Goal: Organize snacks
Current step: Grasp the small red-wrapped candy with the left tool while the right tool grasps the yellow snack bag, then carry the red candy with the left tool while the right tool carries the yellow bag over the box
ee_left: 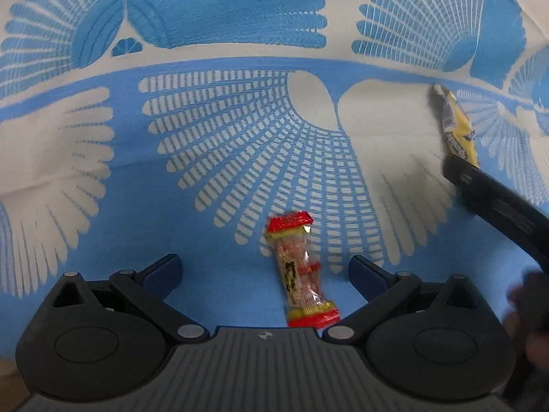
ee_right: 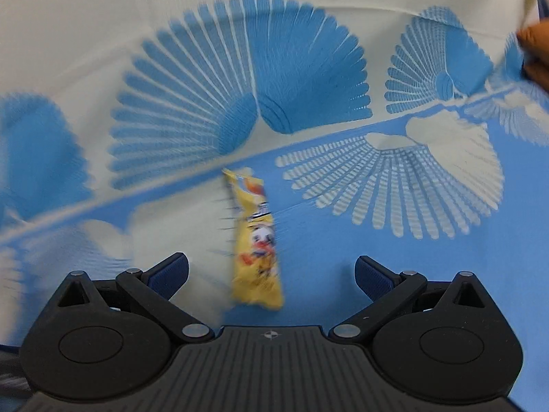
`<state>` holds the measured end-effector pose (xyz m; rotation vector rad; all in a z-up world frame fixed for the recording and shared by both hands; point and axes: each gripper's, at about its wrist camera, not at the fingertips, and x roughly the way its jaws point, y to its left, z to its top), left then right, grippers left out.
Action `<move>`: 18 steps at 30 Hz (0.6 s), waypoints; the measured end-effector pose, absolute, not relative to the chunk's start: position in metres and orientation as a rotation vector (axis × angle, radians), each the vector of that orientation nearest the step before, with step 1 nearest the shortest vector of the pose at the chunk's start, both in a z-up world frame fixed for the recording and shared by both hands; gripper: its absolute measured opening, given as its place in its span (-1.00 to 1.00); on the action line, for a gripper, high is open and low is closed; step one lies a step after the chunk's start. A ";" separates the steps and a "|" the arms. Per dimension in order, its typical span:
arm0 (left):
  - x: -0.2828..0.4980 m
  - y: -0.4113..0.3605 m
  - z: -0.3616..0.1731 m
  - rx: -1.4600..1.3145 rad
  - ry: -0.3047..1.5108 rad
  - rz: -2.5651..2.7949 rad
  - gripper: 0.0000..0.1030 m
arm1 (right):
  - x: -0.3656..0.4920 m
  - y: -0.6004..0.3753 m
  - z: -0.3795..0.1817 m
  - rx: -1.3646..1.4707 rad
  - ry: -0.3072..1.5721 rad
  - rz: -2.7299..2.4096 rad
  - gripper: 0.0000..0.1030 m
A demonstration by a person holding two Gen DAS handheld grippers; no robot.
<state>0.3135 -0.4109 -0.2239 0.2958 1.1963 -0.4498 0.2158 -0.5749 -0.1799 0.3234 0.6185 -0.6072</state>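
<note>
A red and clear snack packet (ee_left: 302, 271) lies on the blue and white cloth between the open fingers of my left gripper (ee_left: 266, 271), nearer the right finger; nothing grips it. A yellow snack packet (ee_right: 255, 237) lies lengthwise between the open fingers of my right gripper (ee_right: 271, 273), blurred by motion. The same yellow packet (ee_left: 458, 127) shows at the right of the left wrist view, with the right gripper's dark finger (ee_left: 494, 199) just below it.
A blue and white patterned cloth (ee_left: 240, 144) covers the whole surface; it also fills the right wrist view (ee_right: 411, 240). A brown object (ee_right: 537, 51) sits at the far right edge of the right wrist view.
</note>
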 end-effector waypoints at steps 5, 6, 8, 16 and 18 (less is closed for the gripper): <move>0.320 -0.408 -0.226 0.299 1.181 -0.447 1.00 | 0.230 -0.572 -0.199 0.169 0.600 -0.638 1.00; 0.321 -0.408 -0.225 0.299 1.183 -0.444 1.00 | 0.231 -0.573 -0.199 0.179 0.596 -0.639 1.00; 0.322 -0.407 -0.223 0.294 1.204 -0.422 0.97 | 0.232 -0.573 -0.198 0.163 0.600 -0.638 0.93; 0.324 -0.390 -0.201 0.226 1.247 -0.448 -0.62 | 0.214 -0.545 -0.187 0.124 0.591 -0.525 -0.62; 0.314 -0.380 -0.198 0.265 1.226 -0.455 -0.63 | 0.197 -0.533 -0.185 0.153 0.585 -0.509 -0.63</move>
